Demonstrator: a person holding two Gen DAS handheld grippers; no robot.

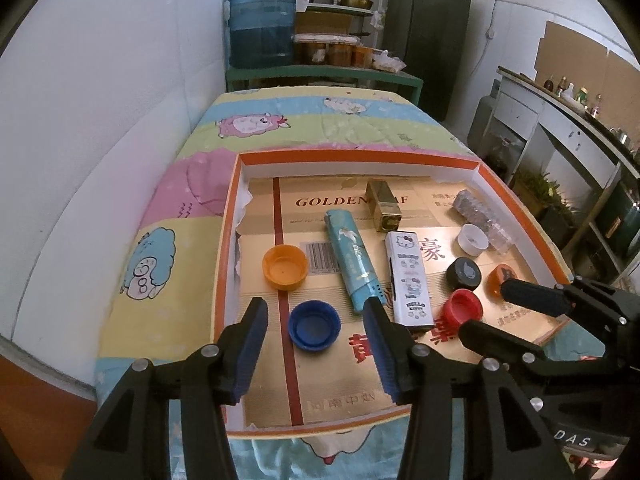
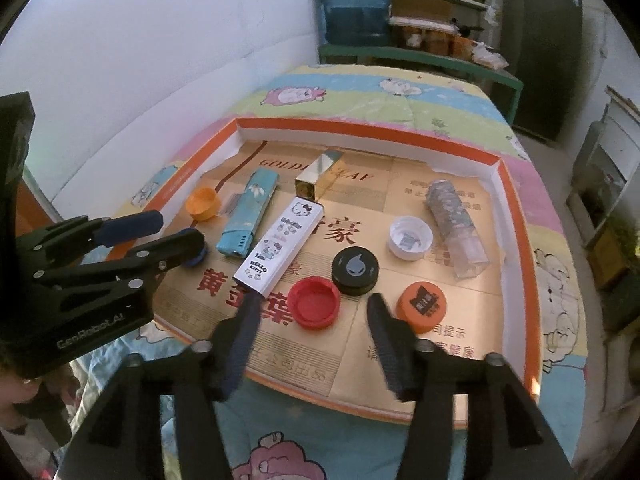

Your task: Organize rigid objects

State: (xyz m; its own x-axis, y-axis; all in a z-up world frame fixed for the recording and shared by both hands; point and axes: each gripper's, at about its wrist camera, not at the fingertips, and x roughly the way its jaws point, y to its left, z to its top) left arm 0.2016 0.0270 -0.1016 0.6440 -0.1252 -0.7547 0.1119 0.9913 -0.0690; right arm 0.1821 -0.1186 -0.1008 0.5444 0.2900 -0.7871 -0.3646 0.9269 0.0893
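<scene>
Both hand-held grippers hang open and empty over the near edge of the orange-rimmed tray on the bed: the left hand-held gripper around the blue cap, the right hand-held gripper near the red cap and Hello Kitty box.

A pale, plain white wall ran along the left of a bed-like surface covered by a pastel cartoon-sheep quilt. Beyond its far end stood a low green bench bearing a large translucent blue water jug, with metal shelves of pots and jars behind and a tall dark refrigerator beside them. Along the right ran a white counter with bottles on top.
</scene>
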